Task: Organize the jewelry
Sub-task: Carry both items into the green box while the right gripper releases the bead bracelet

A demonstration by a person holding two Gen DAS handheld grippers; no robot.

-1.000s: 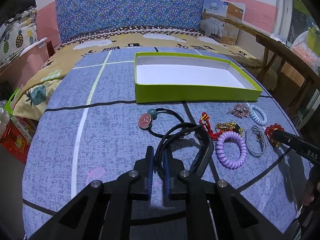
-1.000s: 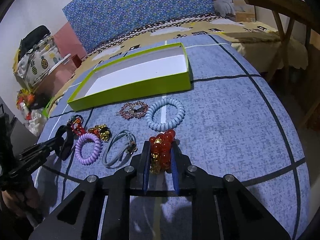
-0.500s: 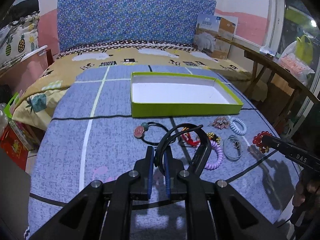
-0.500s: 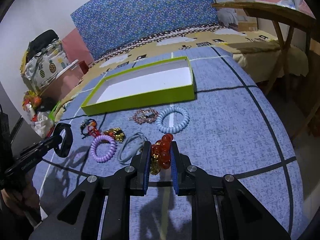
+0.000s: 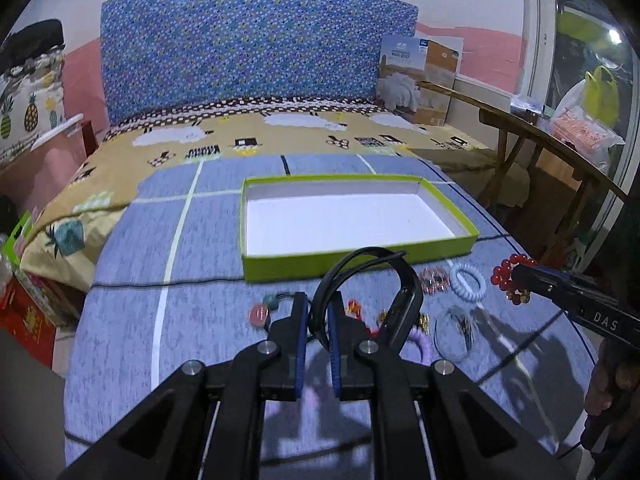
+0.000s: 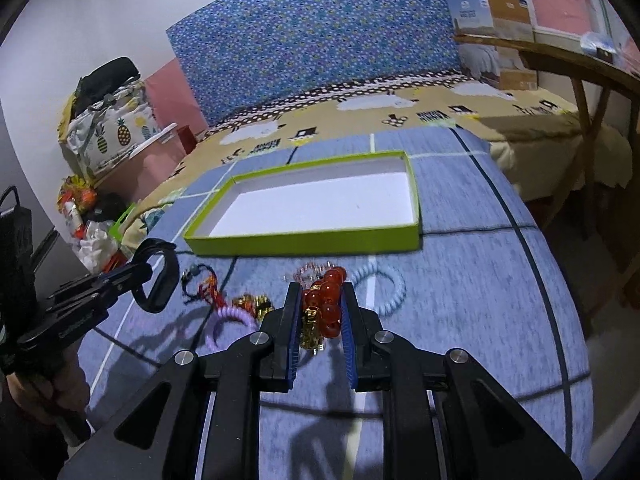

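Two grippers: both raised above the bedspread (image 5: pixel 132 312)
Left gripper (image 5: pixel 317 312): grasping black band (image 5: pixel 404 284)
Right gripper (image 6: pixel 320 304): grasping red bead bracelet (image 6: pixel 326 302)

The tray (image 5: pixel 360 258) is set on the bed (image 5: pixel 132 280), with the headboard (image 5: pixel 256 52) behind it. In front of the tray, a row of jewelry is laid on the bed cover: the disc hair tie (image 5: pixel 259 314) at the left, the coiled band (image 5: pixel 467 282) and the sparkly piece (image 5: pixel 434 280) towards the right, and the looped cord (image 5: pixel 452 330) nearer the camera. A cardboard box (image 5: pixel 420 80) is placed behind the bed at the right, and a wooden table (image 5: pixel 532 132) stands to the right of the bed.
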